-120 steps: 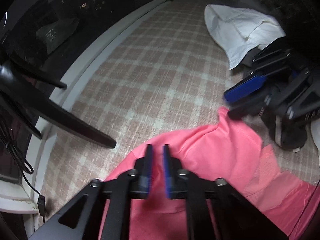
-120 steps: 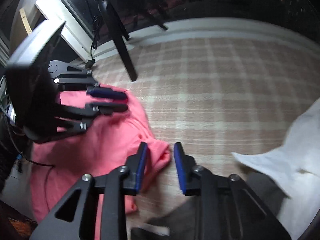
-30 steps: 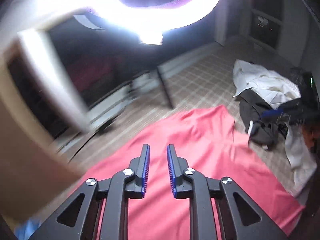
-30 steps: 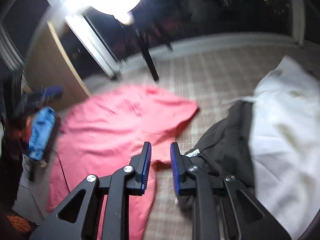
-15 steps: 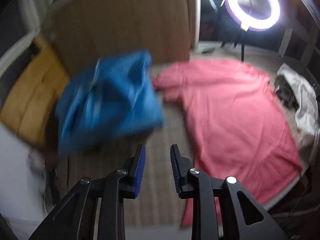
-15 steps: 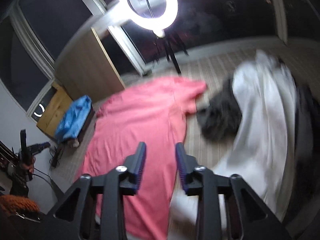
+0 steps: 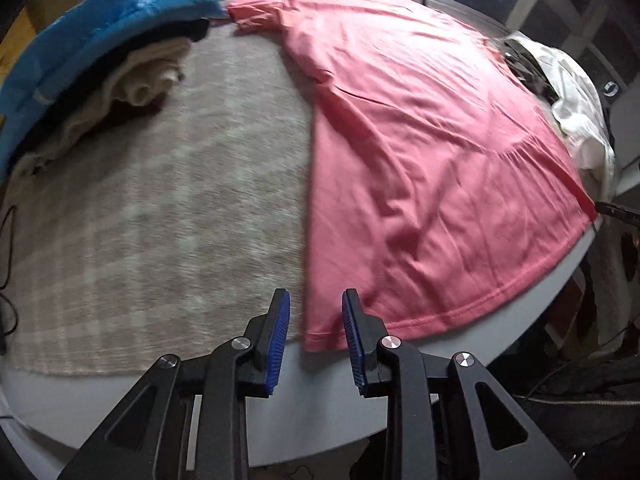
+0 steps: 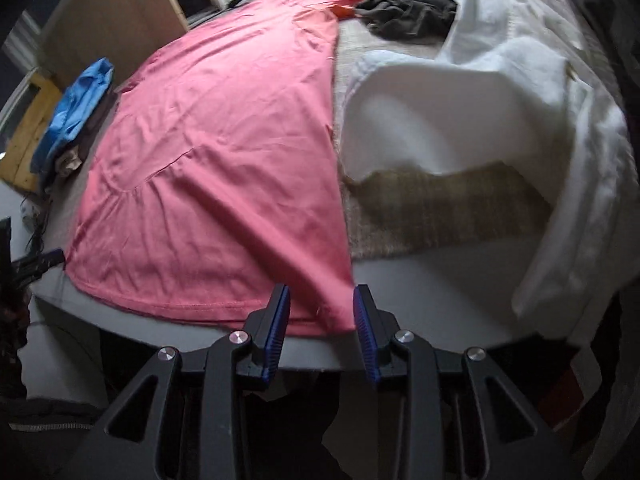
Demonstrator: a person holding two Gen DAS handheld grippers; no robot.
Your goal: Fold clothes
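Shirt (image 7: 420,152), pink, is lying spread flat on the checked mat (image 7: 160,200), hem hanging over the near edge. Left view: the left gripper (image 7: 314,340) is hovering with jaws parted and holding nothing, straddling the hem's left corner. Blue cloth (image 7: 80,28) is sitting piled far left. Right view: the right gripper (image 8: 320,320) is gaping too, bracketing the shirt's (image 8: 224,152) right hem corner; white cloth (image 8: 520,100) is heaped alongside. Judging by this, corner-gripping is underway; both jaws need closing before any folding.

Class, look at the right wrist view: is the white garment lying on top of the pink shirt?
No. The white garment lies beside the pink shirt, with a strip of checked cloth showing between them.
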